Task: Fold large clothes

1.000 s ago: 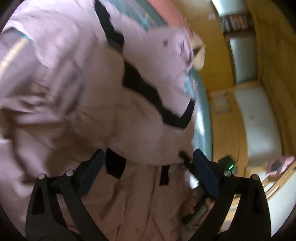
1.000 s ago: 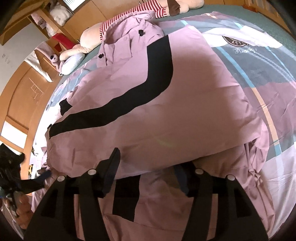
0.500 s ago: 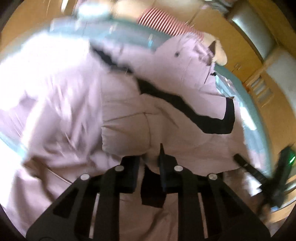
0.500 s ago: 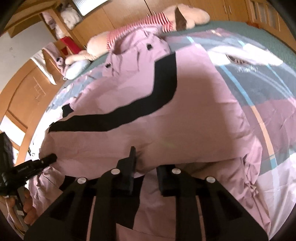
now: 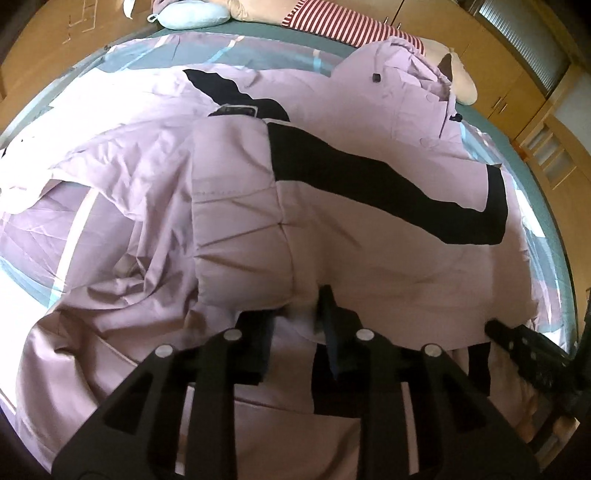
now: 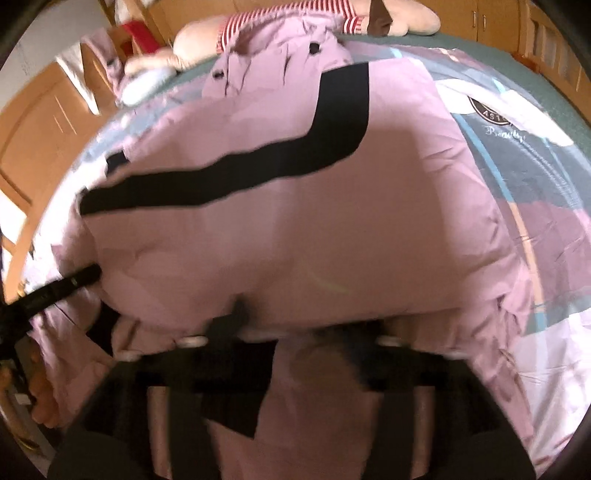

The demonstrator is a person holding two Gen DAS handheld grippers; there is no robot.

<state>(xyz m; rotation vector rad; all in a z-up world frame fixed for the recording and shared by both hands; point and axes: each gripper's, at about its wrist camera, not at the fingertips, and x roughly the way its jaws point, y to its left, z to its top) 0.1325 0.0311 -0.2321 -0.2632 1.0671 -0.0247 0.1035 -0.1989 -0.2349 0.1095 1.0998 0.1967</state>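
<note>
Left tongs (image 5: 295, 314) pinching pink jacket (image 5: 369, 240) hem, right tongs (image 6: 295, 325) blurred, seemingly clamped likewise, on bed (image 5: 258, 55)

The jacket (image 5: 369, 251) is pale lilac-pink, crossed by a broad black band (image 5: 369, 177) that bends at an angle; small black buttons (image 5: 376, 78) dot its hood. Beneath the jacket, the bedspread (image 6: 546, 177) shows blocks of grey-teal, mauve and white with thin light-blue lines, plus a dark round emblem (image 6: 487, 109). Beyond the jacket's hood lies a beige plush toy (image 5: 461, 79) in red-and-white stripes (image 5: 332, 22). Both grippers (image 5: 295, 317) (image 6: 295, 332) are black. The cupboards (image 5: 517, 74) behind are honey-coloured wood.
</note>
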